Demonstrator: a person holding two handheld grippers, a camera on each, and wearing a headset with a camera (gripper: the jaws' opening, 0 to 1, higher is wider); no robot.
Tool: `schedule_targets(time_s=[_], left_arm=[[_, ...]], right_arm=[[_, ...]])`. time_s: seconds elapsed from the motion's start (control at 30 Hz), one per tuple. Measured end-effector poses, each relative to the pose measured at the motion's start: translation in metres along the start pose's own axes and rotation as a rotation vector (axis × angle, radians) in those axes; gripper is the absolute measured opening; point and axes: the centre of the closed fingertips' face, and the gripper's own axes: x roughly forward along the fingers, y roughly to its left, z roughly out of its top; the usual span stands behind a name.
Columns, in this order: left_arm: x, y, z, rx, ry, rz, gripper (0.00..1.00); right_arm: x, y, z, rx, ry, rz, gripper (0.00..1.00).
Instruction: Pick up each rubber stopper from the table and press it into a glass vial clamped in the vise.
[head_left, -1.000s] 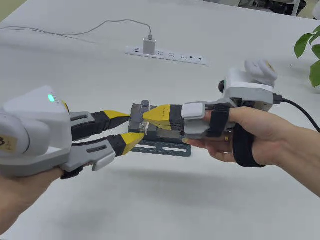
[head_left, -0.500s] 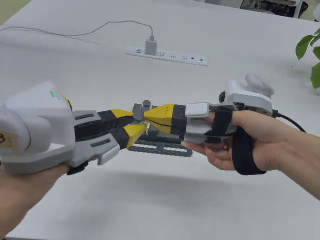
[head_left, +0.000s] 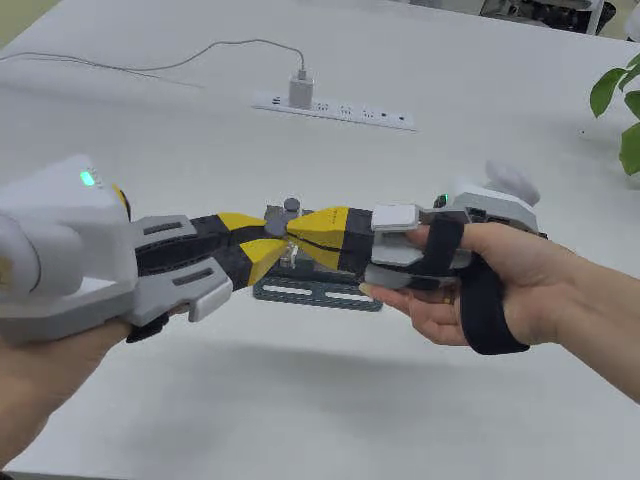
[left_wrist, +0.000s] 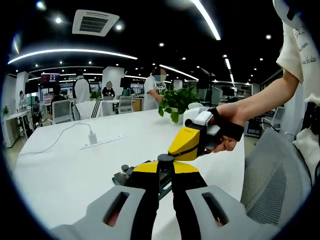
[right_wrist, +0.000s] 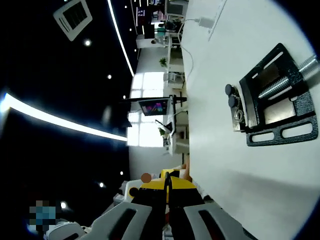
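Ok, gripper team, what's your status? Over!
Left gripper shut on a rubber stopper, tip to tip with right gripper. Right gripper shut. Vise holds two stoppered vials, one open vial. Nothing blocking the open vial.

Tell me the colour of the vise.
The vise is black, clearest in the right gripper view.

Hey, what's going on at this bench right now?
A person is working two hand-held claws at a small vise on a white table. The left claw is shut on a dark rubber stopper at its tips, close by the vise. The right claw, also shut, comes in from the other side and meets it there. Two seated stoppers already cap vials in the vise; the vial beside them looks open.
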Motion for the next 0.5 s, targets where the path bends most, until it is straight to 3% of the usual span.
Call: schedule_targets(time_s=[0.17, 0.5], left_arm=[[-0.0016, 0.0018, 0.004, -0.058, -0.035, -0.014, 0.05], [0.0032, -0.0025, 0.0063, -0.057, -0.03, -0.051, 0.04]], right_arm=[[-0.0021, 0.0022, 0.0068, 0.035, -0.009, 0.041, 0.0], [-0.0054, 0.0064, 0.0033, 0.051, -0.01, 0.052, 0.0]])
